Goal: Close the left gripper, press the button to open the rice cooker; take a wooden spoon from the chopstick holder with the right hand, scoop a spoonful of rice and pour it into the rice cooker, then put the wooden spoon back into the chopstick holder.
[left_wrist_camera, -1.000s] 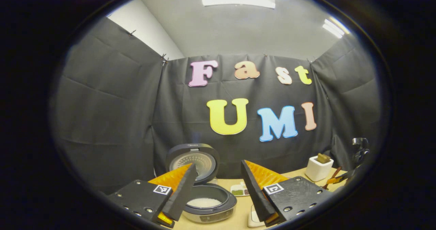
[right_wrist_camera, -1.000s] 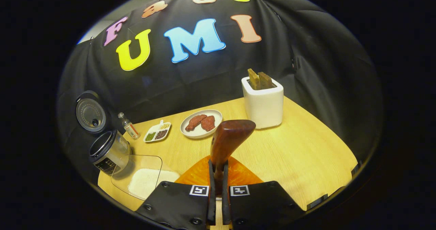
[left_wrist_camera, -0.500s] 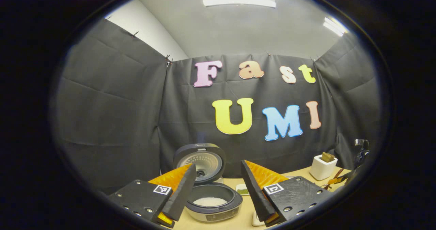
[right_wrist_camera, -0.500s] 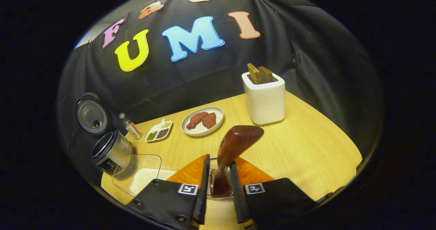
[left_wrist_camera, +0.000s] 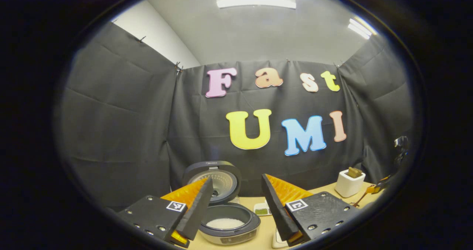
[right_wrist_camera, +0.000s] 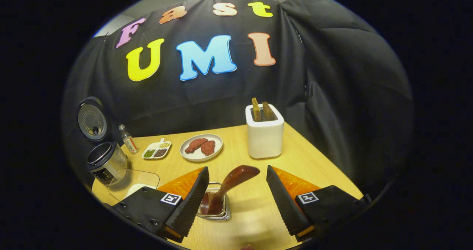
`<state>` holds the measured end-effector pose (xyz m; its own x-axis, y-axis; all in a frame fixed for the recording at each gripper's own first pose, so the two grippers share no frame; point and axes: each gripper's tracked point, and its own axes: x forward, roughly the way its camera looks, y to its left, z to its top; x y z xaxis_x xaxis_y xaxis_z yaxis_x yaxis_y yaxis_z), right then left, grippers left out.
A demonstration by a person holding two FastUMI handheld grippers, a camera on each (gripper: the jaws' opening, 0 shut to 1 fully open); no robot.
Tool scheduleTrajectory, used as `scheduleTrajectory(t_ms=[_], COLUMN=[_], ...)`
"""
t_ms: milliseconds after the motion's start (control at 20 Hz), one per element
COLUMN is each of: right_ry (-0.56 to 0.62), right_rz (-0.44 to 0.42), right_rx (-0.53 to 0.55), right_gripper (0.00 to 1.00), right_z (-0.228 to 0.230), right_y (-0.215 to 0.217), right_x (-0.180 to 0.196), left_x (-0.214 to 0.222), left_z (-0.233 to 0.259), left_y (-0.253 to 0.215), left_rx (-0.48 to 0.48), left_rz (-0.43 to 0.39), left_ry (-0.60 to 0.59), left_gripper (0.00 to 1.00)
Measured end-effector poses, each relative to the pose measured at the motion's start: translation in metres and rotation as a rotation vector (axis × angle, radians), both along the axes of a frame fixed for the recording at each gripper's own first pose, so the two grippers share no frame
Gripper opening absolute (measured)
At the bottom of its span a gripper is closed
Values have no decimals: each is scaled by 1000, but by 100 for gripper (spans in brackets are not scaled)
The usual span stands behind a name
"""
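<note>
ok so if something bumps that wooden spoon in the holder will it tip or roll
The wooden spoon looks rigid but leans well out of the low chopstick holder, so a knock could likely lever it over. Its rounded handle might then roll on the table.

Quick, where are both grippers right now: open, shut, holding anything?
Left gripper: open, holding nothing, in front of the open rice cooker.
Right gripper: open, holding nothing; the wooden spoon stands in its holder between the fingers.

**Free room around the two grippers**

Between the wide-apart fingers of the right gripper (right_wrist_camera: 236, 196), the wooden spoon (right_wrist_camera: 227, 185) leans out of the chopstick holder (right_wrist_camera: 214, 215). Bare table (right_wrist_camera: 321, 168) lies beyond the right finger; a white box (right_wrist_camera: 264, 137) stands farther ahead. Between the left gripper's (left_wrist_camera: 236, 202) fingers sits the open rice cooker (left_wrist_camera: 229, 224), its lid (left_wrist_camera: 211, 179) upright behind.
</note>
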<state>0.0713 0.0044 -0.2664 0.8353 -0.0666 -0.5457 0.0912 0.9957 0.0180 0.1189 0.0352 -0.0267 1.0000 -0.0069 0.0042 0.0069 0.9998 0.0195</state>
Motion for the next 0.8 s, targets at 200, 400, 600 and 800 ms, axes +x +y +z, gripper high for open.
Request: scheduleTrajectory(t_ms=[200,400,600,800], right_ry=[-91,-154,-184,-210], right_rz=[16,25,24,26], right_rx=[-66,-102,-90,-110], right_gripper=[98,98,98,98], right_z=[52,94,119,129], right_y=[1,10,28,47], right_x=[5,6,2,2], left_x=[20,47,81,123], left_z=[0,1,0,1], left_y=[4,13,25,42], left_rx=[-6,5,24,39], left_rz=[1,0,-5,-2], left_ry=[13,24,40,49], left_gripper=[84,82,83,82])
